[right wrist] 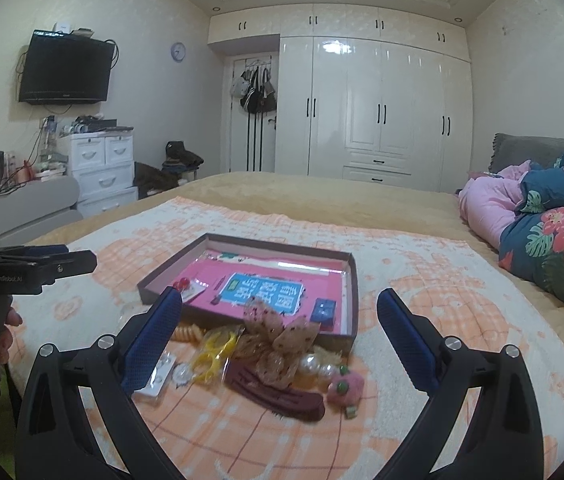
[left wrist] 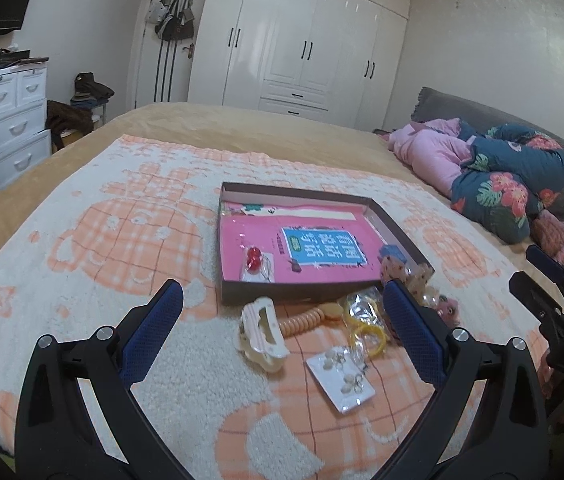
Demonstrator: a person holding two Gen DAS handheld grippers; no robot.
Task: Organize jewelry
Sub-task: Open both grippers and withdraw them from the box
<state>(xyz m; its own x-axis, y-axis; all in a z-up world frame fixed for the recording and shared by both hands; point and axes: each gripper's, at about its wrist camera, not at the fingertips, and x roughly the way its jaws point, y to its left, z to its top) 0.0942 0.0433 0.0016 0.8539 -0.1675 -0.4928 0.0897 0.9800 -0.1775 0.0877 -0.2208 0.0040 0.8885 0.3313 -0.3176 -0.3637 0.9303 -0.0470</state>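
Left wrist view: the left tongs [left wrist: 282,300] hang released, blue pads spread wide, above a peach-and-white blanket [left wrist: 122,240] on the bed. The landmark is the shallow brown box [left wrist: 321,286], open-topped, with a pink printed sheet on its floor. Inside the box, near its front-left corner, lies a card with red beads [left wrist: 256,262]; a small blue box [left wrist: 393,252] sits at its front-right corner. Just in front of the box lie a cream hair claw [left wrist: 260,330], a coiled peach hair tie [left wrist: 305,318], yellow rings in a clear bag [left wrist: 363,322] and a white earring card [left wrist: 339,376]. The right tongs [left wrist: 537,276] appear right of the box, also released.

Right wrist view: the right tongs [right wrist: 280,304] are spread open and empty, facing the box [right wrist: 254,320]. Against the box's front wall rests a spotted beige bow [right wrist: 278,344]; in front of it lie a dark maroon hair clip [right wrist: 278,394], pearl beads [right wrist: 321,368] and a pink plush clip [right wrist: 345,388]. The left tongs [right wrist: 78,258] show left of the box, held by a hand [right wrist: 6,328].
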